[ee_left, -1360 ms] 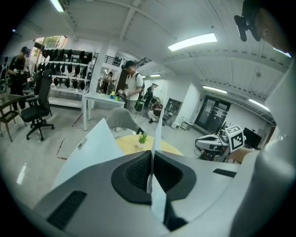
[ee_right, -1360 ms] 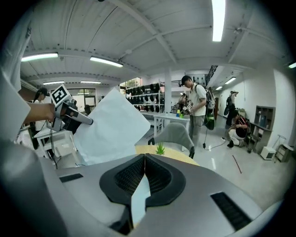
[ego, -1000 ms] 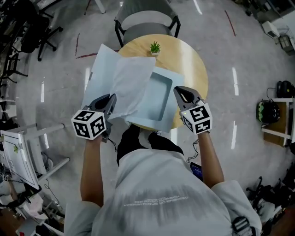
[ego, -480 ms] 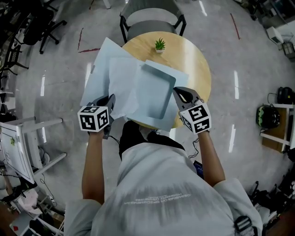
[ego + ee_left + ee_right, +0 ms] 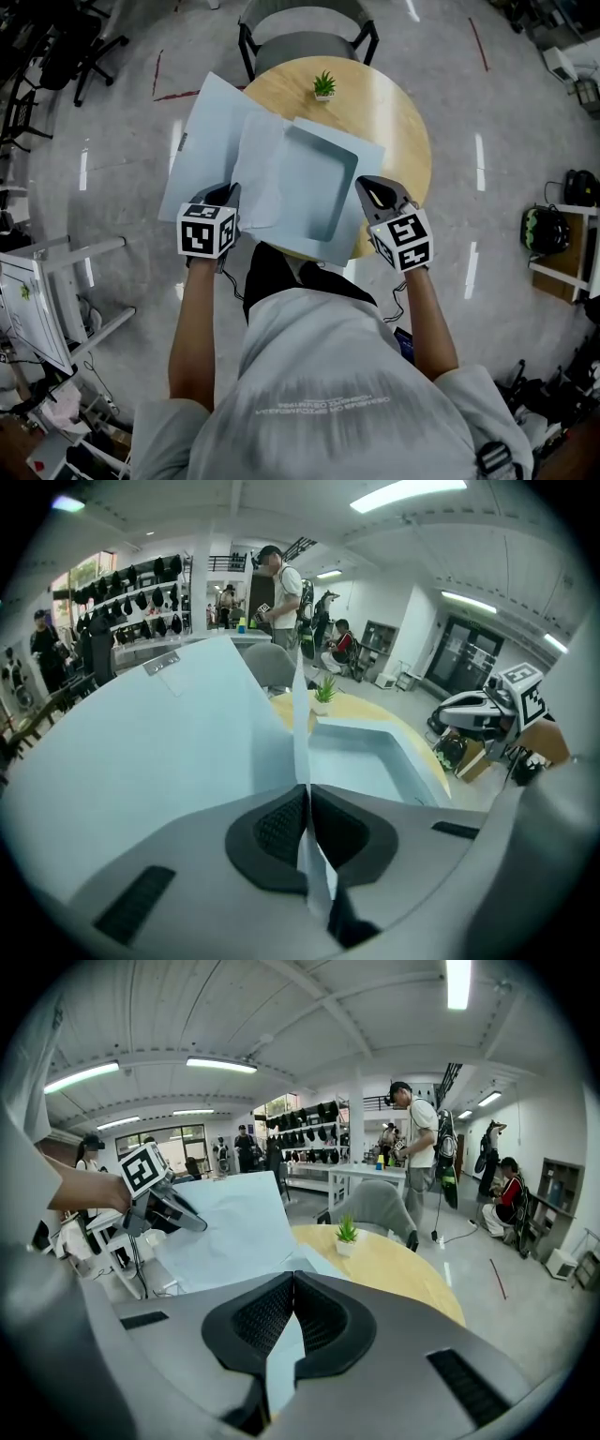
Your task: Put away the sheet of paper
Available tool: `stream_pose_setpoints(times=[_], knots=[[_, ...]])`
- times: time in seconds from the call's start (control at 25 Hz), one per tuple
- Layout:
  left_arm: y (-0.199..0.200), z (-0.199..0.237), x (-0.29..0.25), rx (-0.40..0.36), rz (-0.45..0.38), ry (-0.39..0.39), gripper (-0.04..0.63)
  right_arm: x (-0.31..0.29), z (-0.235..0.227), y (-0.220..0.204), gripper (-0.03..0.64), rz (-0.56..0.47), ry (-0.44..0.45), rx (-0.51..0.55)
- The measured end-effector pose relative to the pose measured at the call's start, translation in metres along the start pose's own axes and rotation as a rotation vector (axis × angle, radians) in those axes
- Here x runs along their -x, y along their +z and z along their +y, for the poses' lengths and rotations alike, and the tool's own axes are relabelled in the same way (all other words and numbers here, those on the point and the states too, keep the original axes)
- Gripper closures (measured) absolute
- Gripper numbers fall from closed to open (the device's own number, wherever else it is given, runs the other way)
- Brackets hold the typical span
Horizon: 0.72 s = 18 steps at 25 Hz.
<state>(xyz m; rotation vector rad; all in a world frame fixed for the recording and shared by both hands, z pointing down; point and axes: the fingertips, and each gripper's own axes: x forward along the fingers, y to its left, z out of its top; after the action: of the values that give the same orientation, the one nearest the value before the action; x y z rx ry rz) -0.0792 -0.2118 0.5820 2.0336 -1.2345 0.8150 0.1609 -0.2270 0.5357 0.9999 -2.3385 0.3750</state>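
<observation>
The left gripper [image 5: 228,193] clamps the sheet of paper [image 5: 264,164], spread over the open blue folder [image 5: 323,187] partly on the round counter [image 5: 398,122]; the right gripper [image 5: 368,187] pinches the folder's near edge and should steady it while the sheet slides in flat, uncreased.

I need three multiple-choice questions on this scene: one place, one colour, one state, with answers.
1. Where stands the potted plant? A) floor B) round table C) chair
2. The folder's colour? A) red B) light blue C) black
3. The left tool's jaws? A) wide apart B) shut on the plant C) shut on the sheet of paper
Answers: 1B, it stands on the wooden top; 2B, pale blue in the head view; 3C, the paper's edge sits pinched between them.
</observation>
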Motion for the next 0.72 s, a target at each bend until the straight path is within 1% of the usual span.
stream_pose_setpoints(times=[0.16, 0.28, 0.4, 0.56, 0.72], knots=[[0.000, 0.006, -0.015, -0.040, 0.052, 0.020, 0.578, -0.007, 0.002, -0.005, 0.589, 0.005, 0.023, -0.020], [0.002, 0.012, -0.024, -0.105, 0.094, 0.048, 0.578, -0.011, 0.006, -0.007, 0.589, 0.007, 0.040, -0.024], [0.000, 0.012, -0.036, -0.172, 0.147, 0.053, 0.578, -0.010, 0.005, -0.011, 0.589, 0.009, 0.041, -0.034], [-0.006, 0.007, -0.049, -0.174, 0.190, 0.022, 0.577, -0.007, 0.002, -0.015, 0.589, 0.012, 0.041, -0.044], [-0.010, 0.002, -0.058, -0.199, 0.216, 0.012, 0.577, -0.003, -0.005, -0.019, 0.589, 0.020, 0.028, -0.050]])
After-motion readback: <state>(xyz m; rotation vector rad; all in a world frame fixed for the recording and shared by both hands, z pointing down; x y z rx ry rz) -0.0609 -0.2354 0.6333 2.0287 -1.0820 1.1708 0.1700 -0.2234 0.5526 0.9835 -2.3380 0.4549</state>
